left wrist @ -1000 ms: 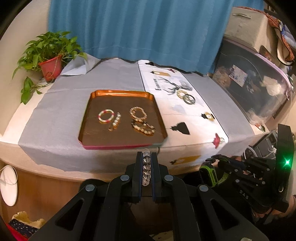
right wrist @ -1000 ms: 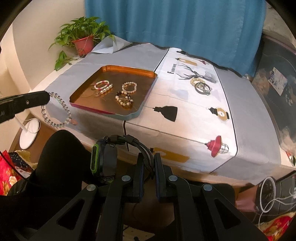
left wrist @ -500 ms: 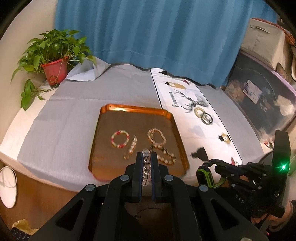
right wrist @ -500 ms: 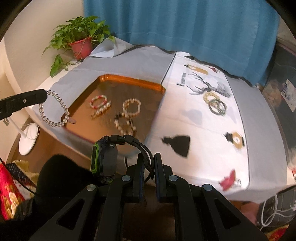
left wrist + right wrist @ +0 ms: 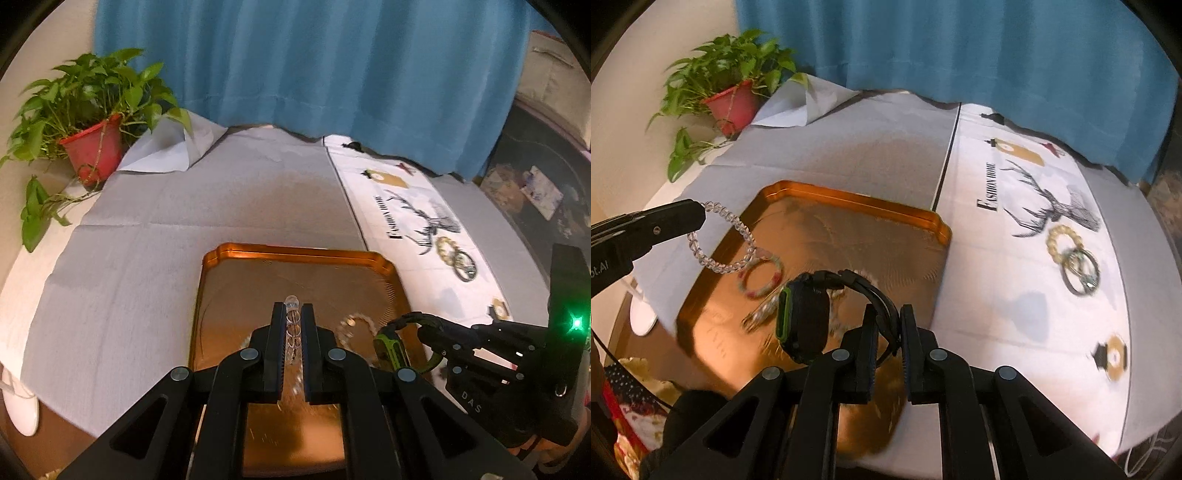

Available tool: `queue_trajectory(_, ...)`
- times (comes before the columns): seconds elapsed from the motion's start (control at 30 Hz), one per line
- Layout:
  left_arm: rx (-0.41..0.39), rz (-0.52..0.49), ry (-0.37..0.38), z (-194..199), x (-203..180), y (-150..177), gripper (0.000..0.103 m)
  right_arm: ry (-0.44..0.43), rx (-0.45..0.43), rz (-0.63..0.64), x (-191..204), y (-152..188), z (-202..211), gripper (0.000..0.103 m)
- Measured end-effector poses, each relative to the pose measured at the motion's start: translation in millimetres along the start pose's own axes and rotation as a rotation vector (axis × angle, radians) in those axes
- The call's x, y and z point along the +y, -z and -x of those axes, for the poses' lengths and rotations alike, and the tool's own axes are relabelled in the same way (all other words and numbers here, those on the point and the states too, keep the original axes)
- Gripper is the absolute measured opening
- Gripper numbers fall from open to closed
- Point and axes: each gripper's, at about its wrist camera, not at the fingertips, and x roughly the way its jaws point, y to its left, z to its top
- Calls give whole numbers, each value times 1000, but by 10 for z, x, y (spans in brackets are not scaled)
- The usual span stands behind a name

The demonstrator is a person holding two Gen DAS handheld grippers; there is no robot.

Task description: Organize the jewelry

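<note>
Gleaming over the copper tray (image 5: 923, 218), clear round beads (image 5: 716, 236) dangle.

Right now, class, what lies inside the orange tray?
The orange tray holds a red-and-white bracelet and a pale beaded piece. The watch and right fingers cover more.

A blue curtain (image 5: 314, 74) hangs along the far side. The worktop (image 5: 221, 206) carries a grey cloth and, to the right, a white printed runner (image 5: 1027, 236). A potted plant (image 5: 92, 110) in a red pot stands at far left against a cream wall (image 5: 665, 44).
</note>
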Motion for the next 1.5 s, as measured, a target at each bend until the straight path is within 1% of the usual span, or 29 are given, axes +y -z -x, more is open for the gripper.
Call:
queue_trajectory(0.13,23,8,-3,-250,69,-83,5,1,13,-7,-22,-134,-252,13)
queue_trajectory(0.23,14,22,-13,-370,123,-154,5,-7,4,-21,-63,-240,-377,14)
queue_trajectory(0.27,9,30,-24,-398,142,-176,7,-28,-3,-30,-78,-289,-425,19)
queue_trajectory(0.33,8,47,-42,-425,182,-202,23,-57,12,-33,-86,-351,-510,28)
queue_trajectory(0.4,11,71,-72,-398,242,-169,83,-21,49,-28,-89,-353,-554,60)
queue_trajectory(0.43,-2,85,-86,-359,268,-134,90,7,44,-30,-105,-316,-528,65)
queue_trajectory(0.47,-27,98,-96,-288,292,-62,91,24,29,-34,-121,-258,-471,68)
queue_trajectory(0.5,-23,99,-100,-238,305,19,91,30,22,-32,-135,-206,-415,69)
queue_trajectory(0.57,29,102,-101,-184,320,178,91,46,27,-13,-142,-25,-259,69)
queue_trajectory(0.63,59,114,-100,-86,300,394,91,59,25,-8,-154,158,-93,70)
queue_trajectory(0.8,108,94,-101,268,75,878,91,50,30,-18,-110,633,409,70)
queue_trajectory(0.9,108,95,-70,514,-66,1037,91,54,11,-7,-53,819,700,70)
queue_trajectory(0.97,94,72,-65,678,-156,1087,91,62,-16,-10,-33,899,910,71)
queue_trajectory(1.1,35,34,-82,1062,-312,1172,91,61,-77,-28,26,1033,1286,73)
queue_trajectory(1.2,18,25,-86,1254,-383,1206,91,54,-106,-30,67,1126,1520,74)
queue_trajectory(1.27,-1,16,-86,1384,-440,1228,91,52,-144,-41,66,1215,1697,74)
queue_trajectory(1.37,-43,4,-84,1568,-536,1288,91,56,-167,-45,74,1323,1863,76)
queue_trajectory(1.5,-47,-24,-79,1687,-669,1374,92,55,-193,-41,94,1443,2029,76)
